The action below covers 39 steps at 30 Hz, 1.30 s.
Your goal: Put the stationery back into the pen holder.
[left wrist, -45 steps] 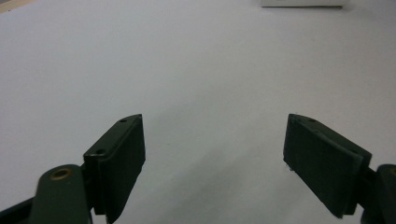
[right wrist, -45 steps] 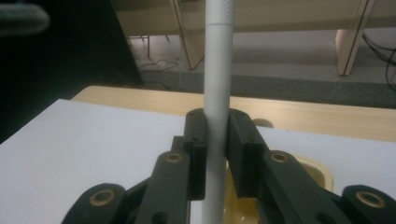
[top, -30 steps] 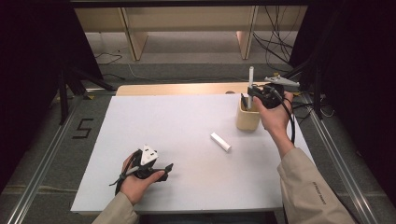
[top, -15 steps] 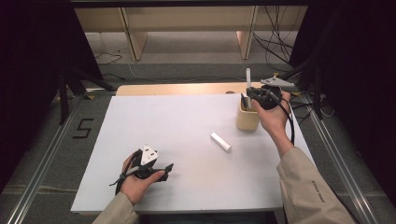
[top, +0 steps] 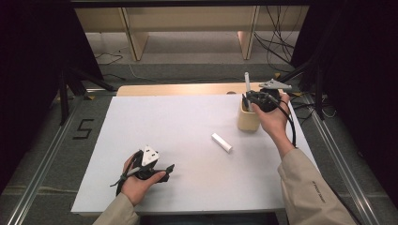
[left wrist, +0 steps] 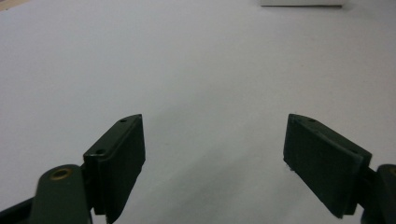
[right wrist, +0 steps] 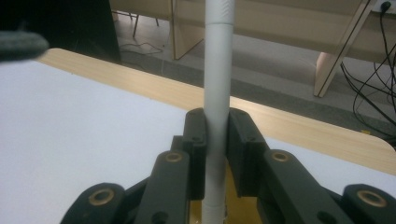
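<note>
Table: I am working over the white mat (top: pixel 155 122), with its far wooden edge (top: pixel 178 89) running behind it.
Cup: the tan cup (top: pixel 248 119) is standing upright near the mat's far right corner, and I am treating it as the target for the step in hand.
Right gripper: I am holding the right gripper (top: pixel 248 98) directly above the cup, jaws narrowed and pressing on the pen from both sides, as the right gripper view is showing (right wrist: pixel 217 154).
Pen: the white pen (right wrist: pixel 218 70) is standing upright in that grip, its top rising well above the jaws (top: pixel 247 80) and its lower end pointing down into the cup's mouth.
Step in hand: I am judging this as lowering the pen into the cup.
How to do it well: I am keeping the pen vertical and centred over the opening, lowering slowly and straight, and letting go only once the tip is well inside, so it is not catching the rim or tipping the light cup.
Left gripper: I am resting the left gripper (top: pixel 162 171) low over the near left of the mat, jaws spread wide and holding nothing (left wrist: pixel 212 154).
Loose piece: a short white stick (top: pixel 221 142) is lying flat on the mat between the two hands, well apart from both; I cannot tell whether it is a cap or chalk.
</note>
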Each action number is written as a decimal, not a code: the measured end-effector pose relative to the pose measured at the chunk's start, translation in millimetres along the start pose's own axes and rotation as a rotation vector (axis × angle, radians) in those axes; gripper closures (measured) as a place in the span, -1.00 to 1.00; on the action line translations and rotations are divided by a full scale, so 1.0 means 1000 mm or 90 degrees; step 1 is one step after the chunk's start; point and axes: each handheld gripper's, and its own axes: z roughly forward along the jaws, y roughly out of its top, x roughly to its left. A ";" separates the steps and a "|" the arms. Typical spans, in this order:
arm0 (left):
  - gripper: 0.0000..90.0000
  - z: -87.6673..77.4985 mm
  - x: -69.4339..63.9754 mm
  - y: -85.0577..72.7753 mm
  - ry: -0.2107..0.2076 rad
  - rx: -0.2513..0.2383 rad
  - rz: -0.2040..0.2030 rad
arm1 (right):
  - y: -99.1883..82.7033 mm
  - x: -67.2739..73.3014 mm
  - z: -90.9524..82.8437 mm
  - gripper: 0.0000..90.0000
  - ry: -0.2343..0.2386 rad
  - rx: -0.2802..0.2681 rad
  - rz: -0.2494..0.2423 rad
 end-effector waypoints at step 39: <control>-0.54 0.000 -0.001 0.000 -0.001 -0.001 0.001 | -0.007 0.005 0.004 0.24 0.010 0.039 -0.003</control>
